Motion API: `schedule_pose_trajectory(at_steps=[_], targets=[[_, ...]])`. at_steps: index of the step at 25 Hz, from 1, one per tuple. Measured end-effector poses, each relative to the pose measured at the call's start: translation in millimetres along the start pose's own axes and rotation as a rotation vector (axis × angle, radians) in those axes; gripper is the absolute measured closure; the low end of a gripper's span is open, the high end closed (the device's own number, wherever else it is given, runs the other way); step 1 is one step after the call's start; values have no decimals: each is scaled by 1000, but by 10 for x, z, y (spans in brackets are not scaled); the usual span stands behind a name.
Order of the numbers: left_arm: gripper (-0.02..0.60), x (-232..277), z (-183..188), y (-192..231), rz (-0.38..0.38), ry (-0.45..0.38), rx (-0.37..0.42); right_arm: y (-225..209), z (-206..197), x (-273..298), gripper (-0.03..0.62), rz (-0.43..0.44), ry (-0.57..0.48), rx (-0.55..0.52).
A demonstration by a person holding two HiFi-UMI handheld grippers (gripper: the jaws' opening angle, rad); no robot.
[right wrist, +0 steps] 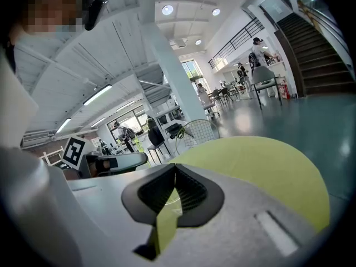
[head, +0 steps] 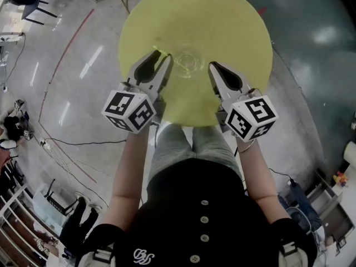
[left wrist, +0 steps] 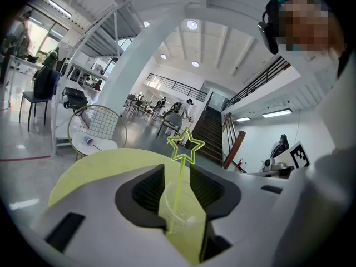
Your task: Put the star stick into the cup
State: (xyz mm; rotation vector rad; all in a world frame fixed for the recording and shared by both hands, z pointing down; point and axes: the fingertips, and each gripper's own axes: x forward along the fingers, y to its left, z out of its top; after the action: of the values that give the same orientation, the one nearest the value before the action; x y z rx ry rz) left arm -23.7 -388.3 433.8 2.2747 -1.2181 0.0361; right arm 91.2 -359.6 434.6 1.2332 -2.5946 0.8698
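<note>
Black pads on my left gripper (left wrist: pixel 172 174) are spread, with a gap on each side of the stem, so nothing is pinched. Star stick (left wrist: pixel 178 191) runs up between them without touching either pad that I can see. Its lower end is inside the clear cup (left wrist: pixel 189 210), and the stem is slightly tilted with the star on top, above the rim. The cup stands just past my left tips.

Right gripper (right wrist: pixel 175 166) is pressed together at the tips and holds nothing. It hovers just beside the cup on the other side. A bit of cup rim shows through the gap under its pads.

From the head view, both grippers flank the cup (head: pixel 189 60) near the middle of the round yellow table (head: pixel 233 26), left gripper (head: pixel 161 57) closer in than the right gripper (head: pixel 211 65).

Status, my read:
- Stick in cup: done.
- Stick let go: done, and it stands on its own.
- Left to do: back the left gripper straight off without clipping the stem or nudging the cup. The cup looks light and could tip.
</note>
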Motion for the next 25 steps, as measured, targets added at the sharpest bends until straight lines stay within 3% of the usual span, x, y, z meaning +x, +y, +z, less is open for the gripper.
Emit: schedule_pose_trajectory(at_steps=[13,25], targets=[[439,-184,-32,5,3,14,-24,272,72,-221,591,-5,-47,-26],[412,-127,-135,-24,-3,58,-9,258,89,-293,591,-22,-65,-20]])
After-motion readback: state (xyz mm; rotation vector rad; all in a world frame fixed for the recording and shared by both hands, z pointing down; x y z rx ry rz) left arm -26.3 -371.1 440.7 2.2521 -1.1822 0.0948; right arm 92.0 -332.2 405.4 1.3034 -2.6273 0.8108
